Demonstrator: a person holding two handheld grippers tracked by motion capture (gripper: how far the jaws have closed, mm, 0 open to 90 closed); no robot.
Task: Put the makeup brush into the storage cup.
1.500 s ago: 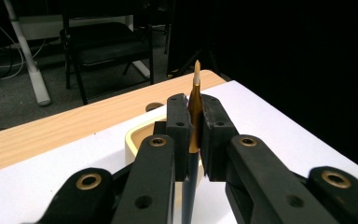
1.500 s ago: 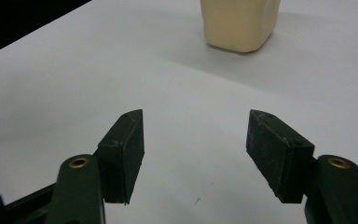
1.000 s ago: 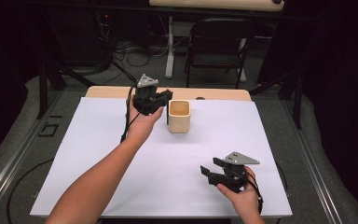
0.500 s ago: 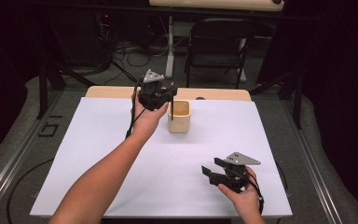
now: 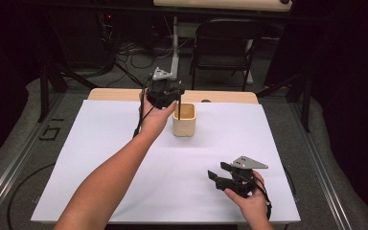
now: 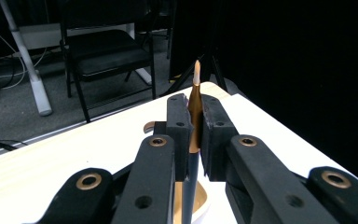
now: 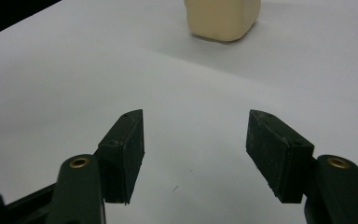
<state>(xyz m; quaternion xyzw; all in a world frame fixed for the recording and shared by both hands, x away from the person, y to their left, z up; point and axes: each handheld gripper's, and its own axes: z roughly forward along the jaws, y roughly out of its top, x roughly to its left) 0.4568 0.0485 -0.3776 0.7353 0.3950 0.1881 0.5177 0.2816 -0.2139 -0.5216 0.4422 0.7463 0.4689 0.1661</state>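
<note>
A cream square cup (image 5: 184, 122) stands on the white table cover toward the back middle. My left gripper (image 5: 174, 96) hovers just above the cup's left rim, shut on a dark pen (image 5: 178, 111) that hangs upright with its lower end in the cup's mouth. In the left gripper view the pen (image 6: 196, 79) is pinched between the pads, its gold end pointing up, and the cup's rim (image 6: 201, 204) lies below. My right gripper (image 5: 217, 171) rests low near the front right, open and holding nothing. Its view shows the spread jaws (image 7: 196, 149) facing the cup (image 7: 223, 16).
A white cover (image 5: 100, 143) spreads over the wooden table (image 5: 120, 94). Behind the table stand a black folding chair (image 5: 225, 43) and a white desk leg (image 5: 175, 45), with cables on the floor. Dark curtain flanks the right side.
The left gripper has carried the pen to the right and over the cup, and the pen now hangs upright into its mouth. The right gripper has stayed put.
</note>
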